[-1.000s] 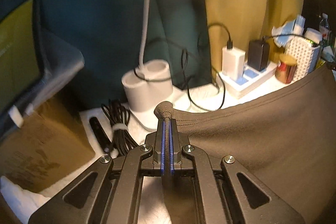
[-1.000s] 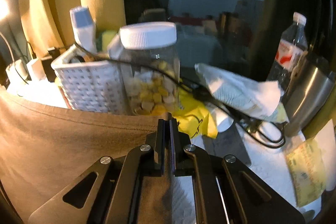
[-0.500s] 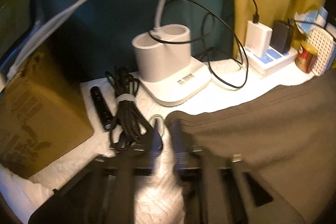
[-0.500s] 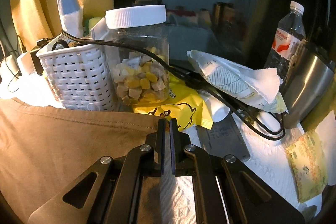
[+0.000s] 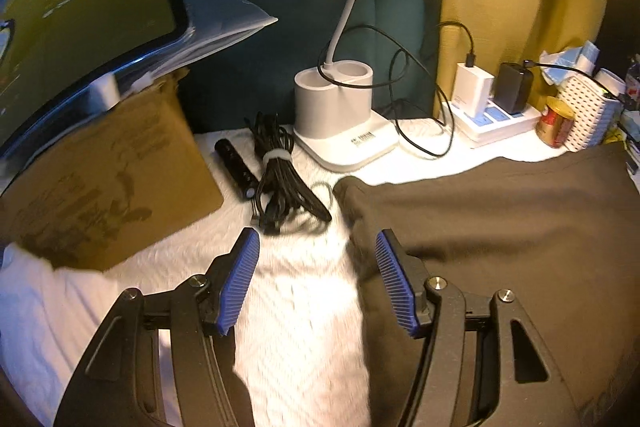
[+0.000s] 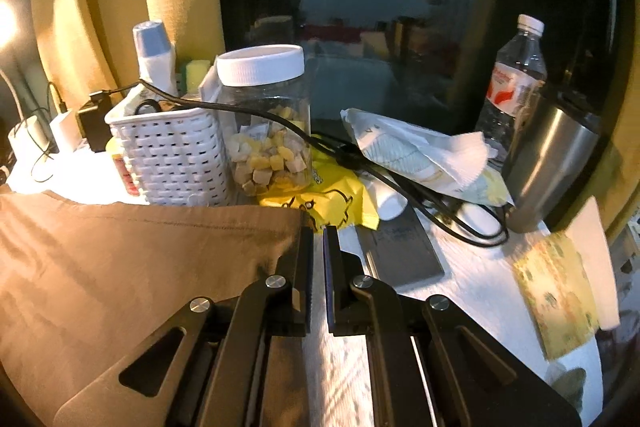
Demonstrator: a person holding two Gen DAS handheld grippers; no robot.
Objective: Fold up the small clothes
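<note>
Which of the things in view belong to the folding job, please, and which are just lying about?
For the job:
- brown garment
- left tool, jaws opening, nothing between them
- right tool

Lying about:
- desk lamp
- bundled black cable
- power strip
- white basket
- snack jar
- water bottle
- steel tumbler

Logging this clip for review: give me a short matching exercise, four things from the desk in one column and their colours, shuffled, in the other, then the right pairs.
Things
1. garment
2. lamp base
3. snack packet
4. tool pads

Colours
A. blue
B. yellow
C. brown
D. white

Pairs: 1-C, 2-D, 3-B, 4-A
</note>
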